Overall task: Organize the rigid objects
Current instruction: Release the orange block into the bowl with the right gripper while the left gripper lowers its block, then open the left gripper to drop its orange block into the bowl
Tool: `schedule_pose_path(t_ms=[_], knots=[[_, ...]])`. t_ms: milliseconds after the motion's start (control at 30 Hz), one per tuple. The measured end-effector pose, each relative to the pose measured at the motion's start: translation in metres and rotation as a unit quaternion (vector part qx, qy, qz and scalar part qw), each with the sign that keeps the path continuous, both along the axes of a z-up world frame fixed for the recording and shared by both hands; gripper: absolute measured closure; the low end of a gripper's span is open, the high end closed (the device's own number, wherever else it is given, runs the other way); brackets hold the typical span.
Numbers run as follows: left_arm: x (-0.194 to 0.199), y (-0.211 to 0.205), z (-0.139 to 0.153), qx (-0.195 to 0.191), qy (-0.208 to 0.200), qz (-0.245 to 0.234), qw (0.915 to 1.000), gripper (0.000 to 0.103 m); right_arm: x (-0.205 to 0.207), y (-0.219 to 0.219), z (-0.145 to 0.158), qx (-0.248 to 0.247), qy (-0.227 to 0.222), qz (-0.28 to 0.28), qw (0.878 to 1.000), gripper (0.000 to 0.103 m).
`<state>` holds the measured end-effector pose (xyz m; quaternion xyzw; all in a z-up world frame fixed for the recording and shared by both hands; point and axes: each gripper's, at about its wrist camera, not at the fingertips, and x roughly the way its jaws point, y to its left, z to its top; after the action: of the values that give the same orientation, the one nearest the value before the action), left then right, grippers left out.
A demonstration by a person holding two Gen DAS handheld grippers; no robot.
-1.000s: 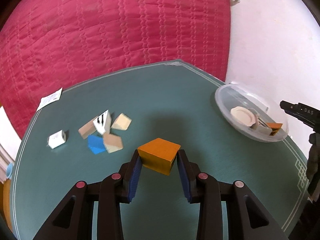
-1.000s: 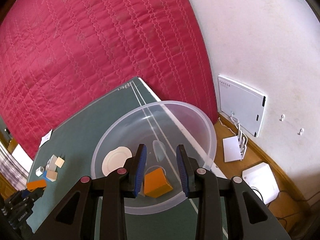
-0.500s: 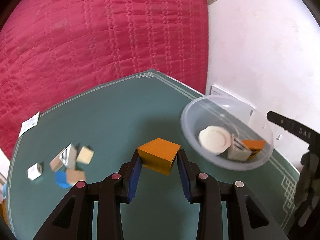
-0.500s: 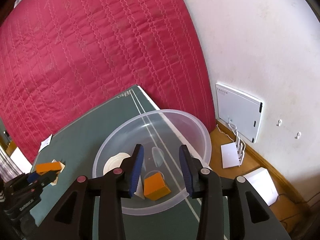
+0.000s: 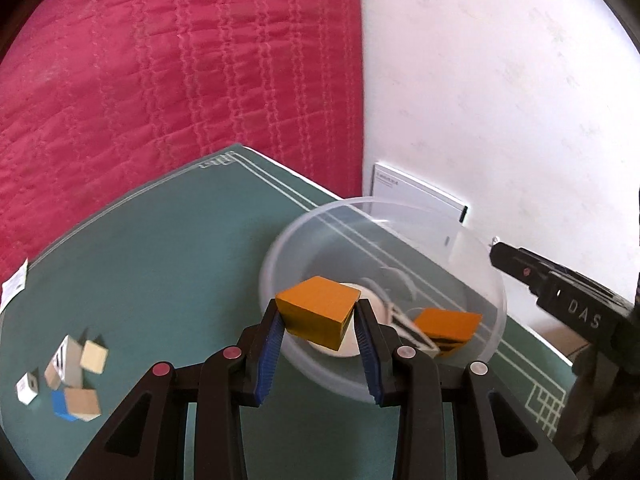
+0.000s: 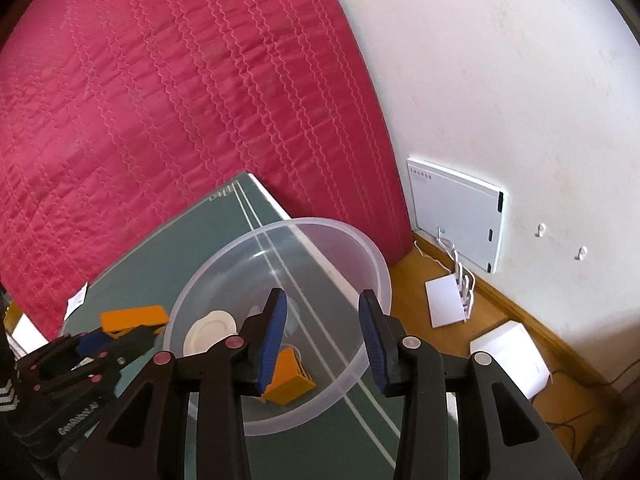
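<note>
My left gripper [image 5: 318, 312] is shut on an orange block [image 5: 316, 312] and holds it above the near rim of a clear plastic bowl [image 5: 280, 256]. The bowl holds a second orange block [image 5: 448, 326], a white disc [image 6: 210, 330] and a grey patterned piece [image 5: 408, 328]. My right gripper [image 6: 322, 316] is open and empty, above the same bowl [image 6: 372, 256]. The left gripper with its orange block [image 6: 134, 318] shows at the left of the right wrist view.
Several small blocks, tan, blue and white [image 5: 76, 376], lie on the green table [image 5: 160, 248] at the left. A red quilt [image 5: 160, 80] hangs behind. The table edge drops to a wooden floor [image 6: 500, 312] with white boxes.
My left gripper has carried the orange block rightwards from the loose blocks to over the bowl. My right gripper has opened wider and risen a little above the bowl.
</note>
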<state>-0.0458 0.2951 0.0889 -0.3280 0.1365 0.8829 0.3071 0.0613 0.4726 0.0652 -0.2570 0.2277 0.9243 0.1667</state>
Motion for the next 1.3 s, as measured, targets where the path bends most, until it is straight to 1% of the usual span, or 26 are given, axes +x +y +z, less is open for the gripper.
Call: schedule_pose_path(t_ms=[100,233,300,333,400,433,467,533,733,967,1167,1300], knots=[[-0.002,0.010,-0.001,0.001,-0.005,-0.009,0.9999,0.065,-0.001,0.001,-0.001,-0.001,0.002,-0.002,1.000,0.064],[-0.005,0.021,0.004,0.012,-0.005,-0.021,0.9997,0.065,-0.002,0.000,-0.005,-0.003,-0.003,-0.003,1.000,0.064],[-0.007,0.026,0.006,0.018,-0.007,-0.026,0.9995,0.064,-0.003,-0.001,-0.006,-0.003,-0.005,-0.002,1.000,0.064],[-0.008,0.028,0.008,0.023,-0.010,-0.030,0.9992,0.062,-0.003,-0.002,-0.006,-0.002,-0.006,0.000,1.000,0.064],[-0.009,0.029,0.012,0.027,-0.008,-0.027,0.9992,0.029,-0.002,-0.001,-0.006,-0.001,-0.005,0.001,1.000,0.064],[-0.008,0.024,0.015,0.035,0.005,-0.020,0.9992,0.025,-0.002,-0.001,-0.006,-0.001,-0.004,0.002,1.000,0.064],[-0.008,0.022,0.016,0.037,0.013,-0.016,0.9991,0.023,-0.001,-0.001,-0.006,-0.001,-0.004,0.002,1.000,0.064],[-0.011,0.015,0.016,0.032,0.019,-0.005,0.9993,0.023,0.000,-0.001,-0.006,-0.002,-0.003,0.001,1.000,0.064],[-0.025,-0.004,0.009,0.026,0.010,0.037,0.9989,0.023,0.001,-0.003,-0.006,0.001,-0.003,0.004,1.000,0.064],[-0.029,-0.021,0.003,0.012,0.015,0.062,0.9979,0.023,0.001,-0.009,-0.006,0.004,-0.006,0.010,1.000,0.064],[-0.028,-0.028,-0.006,0.004,0.008,0.076,0.9971,0.021,0.000,-0.015,-0.007,0.009,-0.008,0.021,1.000,0.063],[-0.026,-0.033,-0.007,-0.002,0.018,0.084,0.9963,0.019,0.000,-0.020,-0.007,0.016,-0.005,0.027,0.999,0.058]])
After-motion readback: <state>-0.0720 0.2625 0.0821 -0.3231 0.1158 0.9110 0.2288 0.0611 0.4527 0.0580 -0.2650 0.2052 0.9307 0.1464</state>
